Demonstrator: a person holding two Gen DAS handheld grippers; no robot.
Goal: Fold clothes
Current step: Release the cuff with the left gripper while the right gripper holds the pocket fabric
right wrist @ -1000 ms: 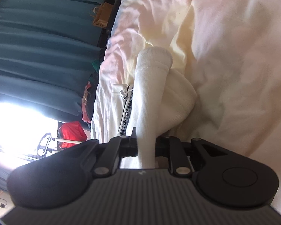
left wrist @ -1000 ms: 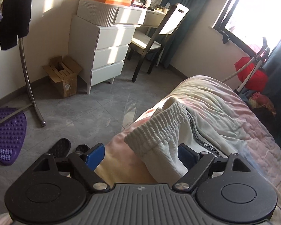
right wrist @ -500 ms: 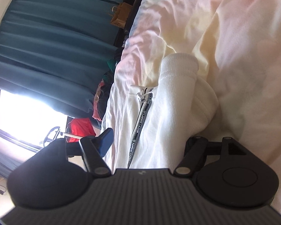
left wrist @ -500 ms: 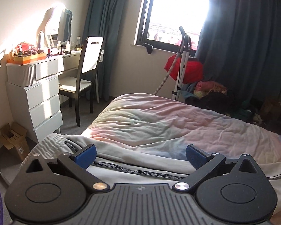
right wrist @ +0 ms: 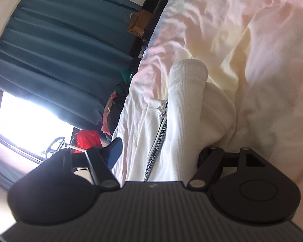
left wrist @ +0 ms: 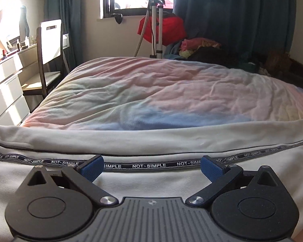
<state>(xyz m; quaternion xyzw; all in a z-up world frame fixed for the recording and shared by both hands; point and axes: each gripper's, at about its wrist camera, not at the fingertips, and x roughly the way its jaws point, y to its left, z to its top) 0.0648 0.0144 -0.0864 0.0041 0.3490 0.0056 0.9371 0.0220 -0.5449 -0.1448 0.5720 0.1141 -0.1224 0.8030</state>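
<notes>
Left wrist view: the left gripper [left wrist: 150,167] has its two blue pads [left wrist: 91,169] spread wide with nothing pinched. One pair of white sweatpants [left wrist: 151,141] lies flat across the bedspread [left wrist: 161,92], running under and beyond both jaws, and its one black tape strip [left wrist: 149,165] (it reads NOT-SIMPLE) crosses the gap between them. Further past the jaws: one chair [left wrist: 48,48], one red bag [left wrist: 163,30].

Right wrist view: the right gripper [right wrist: 157,153] also stands apart, not clamping. The sweatpants' ribbed cuff [right wrist: 187,92] lies between the jaws, reaching ahead of them, with the tape just left of it. One blue pad visible; the other is hidden behind fabric.
</notes>
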